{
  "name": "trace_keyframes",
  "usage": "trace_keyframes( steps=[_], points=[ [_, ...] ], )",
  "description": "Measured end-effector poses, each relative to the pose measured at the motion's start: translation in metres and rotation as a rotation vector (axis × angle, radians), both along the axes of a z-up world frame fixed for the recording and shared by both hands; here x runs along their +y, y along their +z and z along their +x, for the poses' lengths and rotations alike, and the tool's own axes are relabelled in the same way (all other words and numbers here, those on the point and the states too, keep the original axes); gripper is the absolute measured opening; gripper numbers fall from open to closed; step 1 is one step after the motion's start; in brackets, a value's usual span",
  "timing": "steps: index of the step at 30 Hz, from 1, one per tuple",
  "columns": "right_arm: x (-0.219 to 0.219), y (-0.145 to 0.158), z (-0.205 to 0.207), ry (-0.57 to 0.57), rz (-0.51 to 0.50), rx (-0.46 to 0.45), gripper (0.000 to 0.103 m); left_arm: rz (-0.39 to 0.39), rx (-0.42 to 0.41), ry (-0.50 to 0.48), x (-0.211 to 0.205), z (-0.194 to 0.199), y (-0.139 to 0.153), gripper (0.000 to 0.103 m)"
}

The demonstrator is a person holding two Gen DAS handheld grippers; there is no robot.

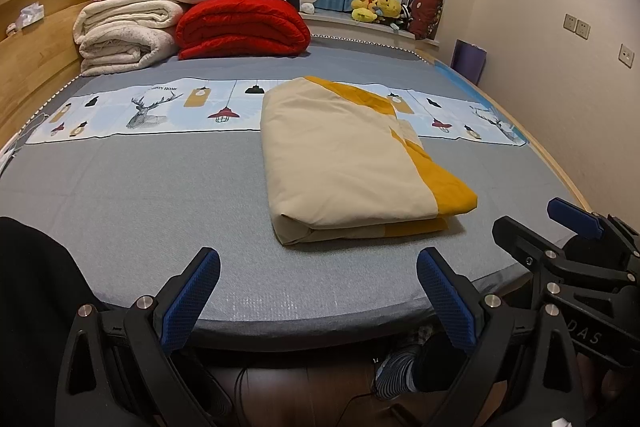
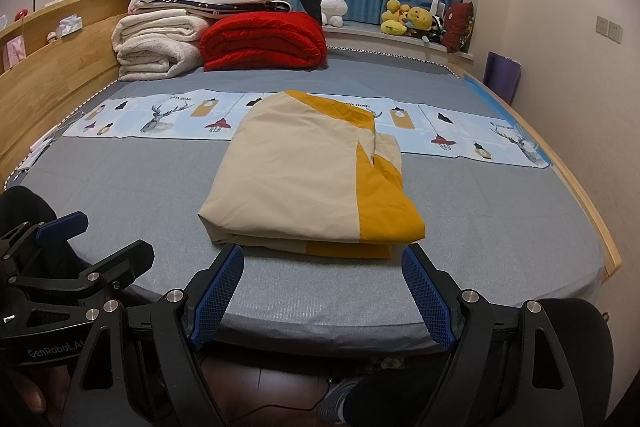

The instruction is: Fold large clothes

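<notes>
beige-and-yellow folded cloth lies mid-bed on grey sheet, far edge overlapping printed strip. your left gripper and right gripper both spread wide, holding nothing, hovering near bed edge just short of cloth. fold looks nearly done. risk: grab only top layer at near edge and stack peels open; yellow flap may slide, loose layers shifting.
</notes>
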State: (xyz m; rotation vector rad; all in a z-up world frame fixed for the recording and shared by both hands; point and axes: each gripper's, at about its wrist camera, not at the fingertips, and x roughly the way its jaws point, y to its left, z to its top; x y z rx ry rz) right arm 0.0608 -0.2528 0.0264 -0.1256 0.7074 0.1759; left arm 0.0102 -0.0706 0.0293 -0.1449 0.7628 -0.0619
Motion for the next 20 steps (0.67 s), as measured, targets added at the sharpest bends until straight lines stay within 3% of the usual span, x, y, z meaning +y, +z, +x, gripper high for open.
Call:
trace_keyframes(
  steps=[20],
  points=[
    [0.0011,-0.0004,-0.0007,0.000,0.000,-0.001,0.082,-0.001,0.008,-0.014,0.0053,-0.0011,-0.0054,0.098]
  ],
)
